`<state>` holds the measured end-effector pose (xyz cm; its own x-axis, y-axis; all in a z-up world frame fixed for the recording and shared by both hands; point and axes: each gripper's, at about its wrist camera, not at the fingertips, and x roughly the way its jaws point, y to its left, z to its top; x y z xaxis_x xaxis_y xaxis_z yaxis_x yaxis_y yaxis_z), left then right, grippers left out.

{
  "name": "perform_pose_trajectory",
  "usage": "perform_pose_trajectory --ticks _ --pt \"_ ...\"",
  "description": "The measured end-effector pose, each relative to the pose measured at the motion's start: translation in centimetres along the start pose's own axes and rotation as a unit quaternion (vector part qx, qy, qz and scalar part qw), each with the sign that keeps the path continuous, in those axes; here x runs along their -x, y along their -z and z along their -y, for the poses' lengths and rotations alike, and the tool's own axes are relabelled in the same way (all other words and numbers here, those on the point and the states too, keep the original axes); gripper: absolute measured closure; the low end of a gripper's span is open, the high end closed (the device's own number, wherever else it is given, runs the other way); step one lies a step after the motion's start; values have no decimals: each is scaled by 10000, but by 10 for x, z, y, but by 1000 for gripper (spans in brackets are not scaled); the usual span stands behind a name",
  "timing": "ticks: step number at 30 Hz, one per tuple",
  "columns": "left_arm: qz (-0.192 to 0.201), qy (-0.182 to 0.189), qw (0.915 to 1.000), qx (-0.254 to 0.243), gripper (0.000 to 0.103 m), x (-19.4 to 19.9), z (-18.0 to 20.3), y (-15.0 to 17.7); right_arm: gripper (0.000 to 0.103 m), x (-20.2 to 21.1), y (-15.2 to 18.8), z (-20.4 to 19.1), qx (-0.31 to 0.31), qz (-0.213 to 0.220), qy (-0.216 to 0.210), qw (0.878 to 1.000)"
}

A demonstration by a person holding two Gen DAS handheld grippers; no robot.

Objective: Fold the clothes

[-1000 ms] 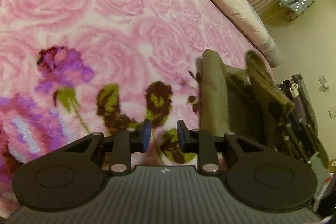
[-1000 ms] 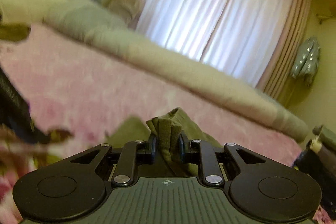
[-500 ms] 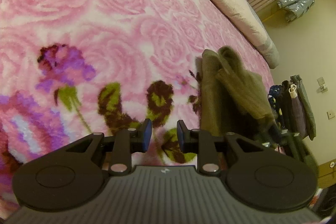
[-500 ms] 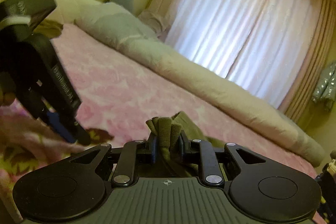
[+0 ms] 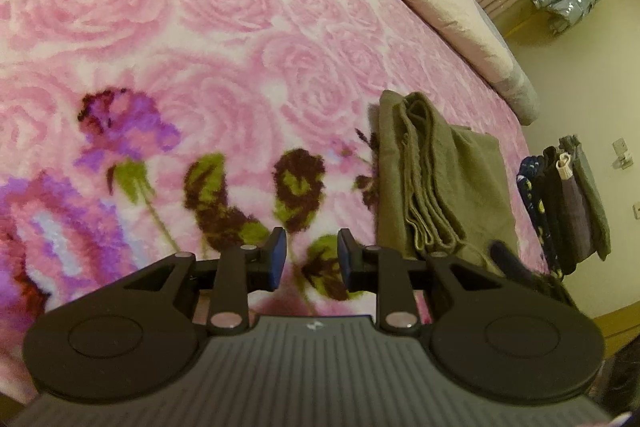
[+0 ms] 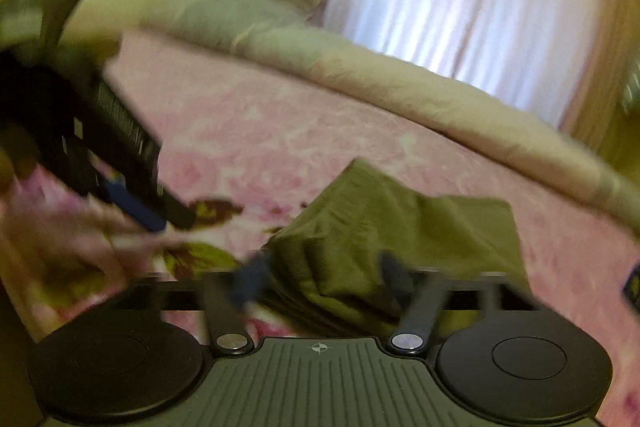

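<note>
Olive garment [image 5: 444, 179] lies folded, right gripper [image 6: 320, 277] spread

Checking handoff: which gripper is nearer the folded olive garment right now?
Right. The right gripper sits open at the olive garment, fingers straddling its near edge; the left gripper hovers open beside it over the pink blanket.

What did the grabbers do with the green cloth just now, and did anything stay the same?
The right gripper was pinching the folded edge of the olive green cloth. It carried that edge over, laid it flat on the pink rose blanket, then opened its jaws and let go. The left gripper stayed open and empty above the blanket. The clothes rack did not move.
</note>
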<state>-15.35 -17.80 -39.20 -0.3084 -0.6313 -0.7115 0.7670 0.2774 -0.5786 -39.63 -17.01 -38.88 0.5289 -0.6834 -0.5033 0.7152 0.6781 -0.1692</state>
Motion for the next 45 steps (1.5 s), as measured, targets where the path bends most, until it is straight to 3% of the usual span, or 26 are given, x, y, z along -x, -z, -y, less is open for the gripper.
perform_pose_trajectory --ticks 3,4,5,7,8,10,14,16,22,27,31,33,34,35,38,41,44,45 --pt "85 241 9991 -348 83 5 22 1 30 33 2 35 -1022 144 97 9946" --pt "128 376 9980 -501 86 5 33 1 42 40 3 46 -1350 47 233 9906" --pt "173 517 9963 -659 87 5 45 0 62 43 4 62 -1752 -10 314 9840" --pt "212 725 9927 -944 88 0 69 -1 79 45 6 91 -2536 -90 433 9663" --pt "227 800 9907 -1081 89 -4 81 -2 79 45 6 103 -2851 -50 408 9576" --pt "221 602 9887 -1357 88 -16 92 2 79 46 6 121 -3249 59 373 9450" --pt "201 133 9814 -1904 89 -41 110 10 79 36 7 131 -3323 -39 319 9426" --pt "247 -111 9761 -2158 100 -54 111 16 79 28 17 130 -3254 -201 328 9448" --pt "537 -112 9718 -2294 100 -58 104 27 80 11 42 121 -2941 -210 305 9551" --pt "538 3 9792 -1958 100 -42 106 9 80 15 27 142 -3024 -566 -64 9515" --pt "710 -63 9855 -1540 79 -36 106 -20 79 22 14 175 -3389 -280 -138 9403" --pt "700 -163 9881 -1357 78 -42 105 -37 62 11 8 193 -3516 -286 -158 9356" --pt "671 -97 9898 -1251 78 -46 104 -44 35 2 5 202 -3571 -341 -207 9332" --pt "627 2 9917 -1119 75 -49 103 -51 32 -7 3 210 -3631 -391 -260 9306" --pt "482 244 9961 -703 74 -62 95 -68 32 -30 3 234 -3997 -415 -546 9141" --pt "346 377 9980 -372 75 -78 88 -78 35 -52 10 257 -4545 -410 -961 8846" --pt "203 522 9984 -116 82 -93 80 -81 49 -73 20 272 -4973 -473 -1278 8568" --pt "201 551 9982 -80 89 -96 78 -81 50 -79 23 275 -5094 -495 -1379 8480"
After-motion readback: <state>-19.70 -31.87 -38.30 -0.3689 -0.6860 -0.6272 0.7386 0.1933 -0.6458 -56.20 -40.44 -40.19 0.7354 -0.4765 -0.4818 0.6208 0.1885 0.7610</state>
